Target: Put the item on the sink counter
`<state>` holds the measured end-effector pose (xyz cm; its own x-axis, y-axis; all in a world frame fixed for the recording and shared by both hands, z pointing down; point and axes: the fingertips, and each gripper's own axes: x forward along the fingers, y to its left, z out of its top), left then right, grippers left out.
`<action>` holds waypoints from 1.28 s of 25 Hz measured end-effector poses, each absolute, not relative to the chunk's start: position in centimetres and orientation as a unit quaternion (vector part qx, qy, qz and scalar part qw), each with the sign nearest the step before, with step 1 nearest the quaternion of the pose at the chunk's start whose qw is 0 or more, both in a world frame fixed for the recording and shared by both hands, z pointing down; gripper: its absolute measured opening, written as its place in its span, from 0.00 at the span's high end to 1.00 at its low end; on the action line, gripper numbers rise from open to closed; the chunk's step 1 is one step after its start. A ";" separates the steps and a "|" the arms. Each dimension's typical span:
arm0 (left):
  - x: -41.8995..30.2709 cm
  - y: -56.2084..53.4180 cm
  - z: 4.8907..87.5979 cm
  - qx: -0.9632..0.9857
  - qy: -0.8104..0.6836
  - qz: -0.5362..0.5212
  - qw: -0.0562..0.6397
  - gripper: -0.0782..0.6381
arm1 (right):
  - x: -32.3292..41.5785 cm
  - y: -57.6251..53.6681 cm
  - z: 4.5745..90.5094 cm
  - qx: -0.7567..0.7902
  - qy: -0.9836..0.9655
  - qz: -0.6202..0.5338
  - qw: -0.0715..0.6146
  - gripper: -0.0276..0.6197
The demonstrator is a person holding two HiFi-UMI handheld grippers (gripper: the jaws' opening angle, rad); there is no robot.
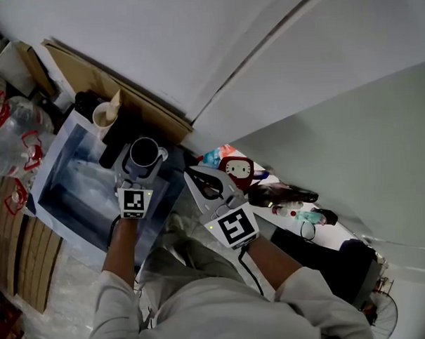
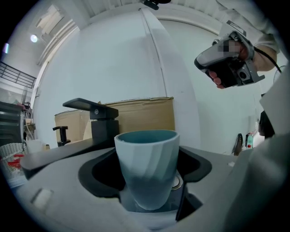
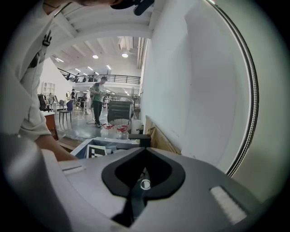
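Note:
A blue-teal ribbed cup (image 2: 147,170) stands upright between the jaws of my left gripper (image 2: 148,183), which is shut on it. In the head view this cup (image 1: 143,151) and the left gripper (image 1: 145,162) hover over the back right corner of the sink basin (image 1: 66,189), next to the black faucet (image 1: 116,140). The faucet (image 2: 93,118) rises just behind the cup. My right gripper (image 1: 200,175) is shut and holds nothing, over the white counter to the right of the sink. Its jaws (image 3: 144,152) meet with no object between them.
On the counter to the right lie a red and white doll (image 1: 235,170), a dark bottle (image 1: 280,194) and small items. Flattened cardboard (image 1: 89,76) leans against the wall behind the sink. A pale cup (image 1: 105,115) stands by the faucet. Plastic bottles (image 1: 7,132) sit at far left.

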<state>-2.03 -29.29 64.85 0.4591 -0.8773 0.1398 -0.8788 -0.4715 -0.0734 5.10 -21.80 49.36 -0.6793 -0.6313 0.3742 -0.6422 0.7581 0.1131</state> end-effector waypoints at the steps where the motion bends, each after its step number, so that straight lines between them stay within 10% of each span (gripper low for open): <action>1: -2.1 -29.3 64.9 0.854 -0.515 0.078 0.005 0.35 | 5.2 -21.9 49.4 0.349 -0.916 0.013 0.200 0.95; 32: -0.4 -31.0 64.8 0.852 -0.519 0.064 0.024 0.31 | 6.7 -22.5 50.5 0.349 -0.914 0.012 0.207 0.95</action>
<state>-0.40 -31.03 64.84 0.4520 -0.8818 0.1346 -0.8880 -0.4592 -0.0263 6.70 -22.54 50.51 -0.6703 -0.6332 0.3870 -0.6433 0.7558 0.1224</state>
